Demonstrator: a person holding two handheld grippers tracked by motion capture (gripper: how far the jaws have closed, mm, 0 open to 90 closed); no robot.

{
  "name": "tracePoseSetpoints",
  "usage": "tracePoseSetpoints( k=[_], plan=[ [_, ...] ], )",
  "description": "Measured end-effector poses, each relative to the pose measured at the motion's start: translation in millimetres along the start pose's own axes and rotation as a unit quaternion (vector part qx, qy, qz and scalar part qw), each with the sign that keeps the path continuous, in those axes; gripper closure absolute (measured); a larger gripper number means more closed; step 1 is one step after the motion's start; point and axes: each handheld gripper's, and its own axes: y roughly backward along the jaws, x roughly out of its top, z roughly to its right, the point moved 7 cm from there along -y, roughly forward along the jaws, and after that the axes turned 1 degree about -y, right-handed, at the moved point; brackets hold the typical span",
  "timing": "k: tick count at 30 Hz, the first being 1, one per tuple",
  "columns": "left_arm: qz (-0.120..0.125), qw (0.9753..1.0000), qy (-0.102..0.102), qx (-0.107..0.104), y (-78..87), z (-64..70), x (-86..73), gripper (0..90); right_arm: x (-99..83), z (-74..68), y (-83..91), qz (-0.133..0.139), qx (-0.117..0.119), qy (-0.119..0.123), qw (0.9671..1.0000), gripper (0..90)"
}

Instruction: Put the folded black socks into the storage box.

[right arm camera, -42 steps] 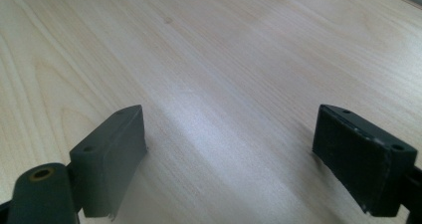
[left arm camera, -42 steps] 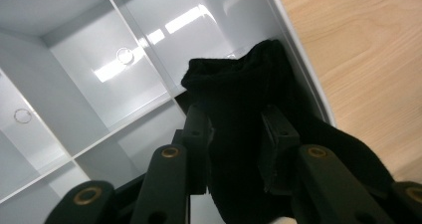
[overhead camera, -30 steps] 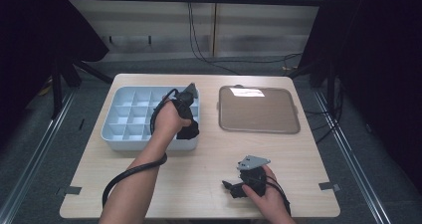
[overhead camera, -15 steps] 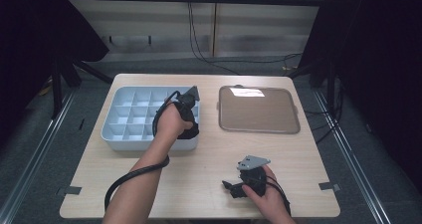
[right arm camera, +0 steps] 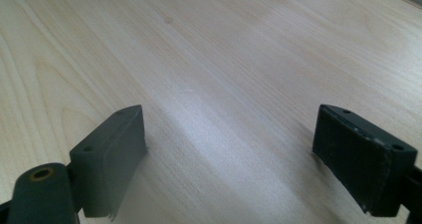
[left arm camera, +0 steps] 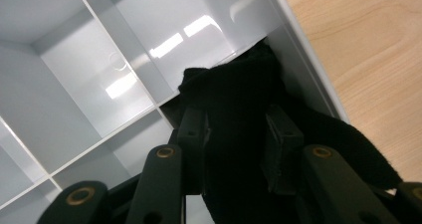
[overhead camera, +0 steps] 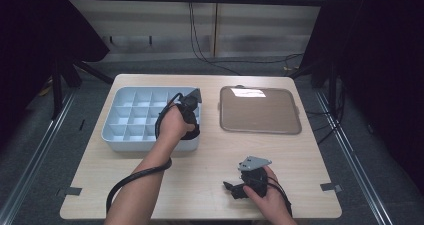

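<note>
Cloth [left arm camera: 239,109] in organizer [overhead camera: 131,116] corner compartment, tong-held.

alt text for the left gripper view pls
The left gripper has its two black jaws shut on a black cloth at the edge of a light grey compartment tray. Its white dividers fill the left; the wooden table shows at right.

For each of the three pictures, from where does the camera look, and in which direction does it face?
High view: above the person's side, facing forward and down on the table; both forearms enter from below.
Left gripper view: rides the left gripper, looking into the grey compartment tray; its jaws clamp a black cloth.
Right gripper view: rides the right gripper, facing bare tabletop; jaws apart.
Shared: high and left gripper views both show the tray.
</note>
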Motion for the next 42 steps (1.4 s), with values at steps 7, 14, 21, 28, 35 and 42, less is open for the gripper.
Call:
tracePoseSetpoints(
  k=[7,14,21,28,35,42],
  plan=[
    [0.005,0.9999,0.009,-0.006,2.2,0.8,-0.2,60.0,0.0,0.0,0.0,0.000,0.000,0.000,1.0000,13.0],
    [0.006,0.9999,0.007,-0.010,6.5,-0.3,-0.1,55.3,0.1,0.0,-0.1,0.001,0.001,0.000,1.0000,13.0],
    [0.013,0.9998,0.015,-0.002,13.1,-7.2,0.3,44.2,0.2,0.1,-0.2,0.001,0.001,0.000,1.0000,13.0],
    [0.015,0.9996,0.022,-0.001,22.8,-10.7,0.8,45.4,0.3,0.1,-0.3,0.001,0.001,0.001,1.0000,13.0],
    [0.011,0.9997,0.022,0.000,33.6,-10.3,0.9,48.7,0.2,0.2,-0.1,0.000,0.002,0.001,1.0000,13.0],
    [0.010,0.9998,0.019,-0.004,46.0,-9.7,1.3,54.7,0.2,0.1,-0.1,-0.001,0.002,0.001,1.0000,13.0]
  ],
)
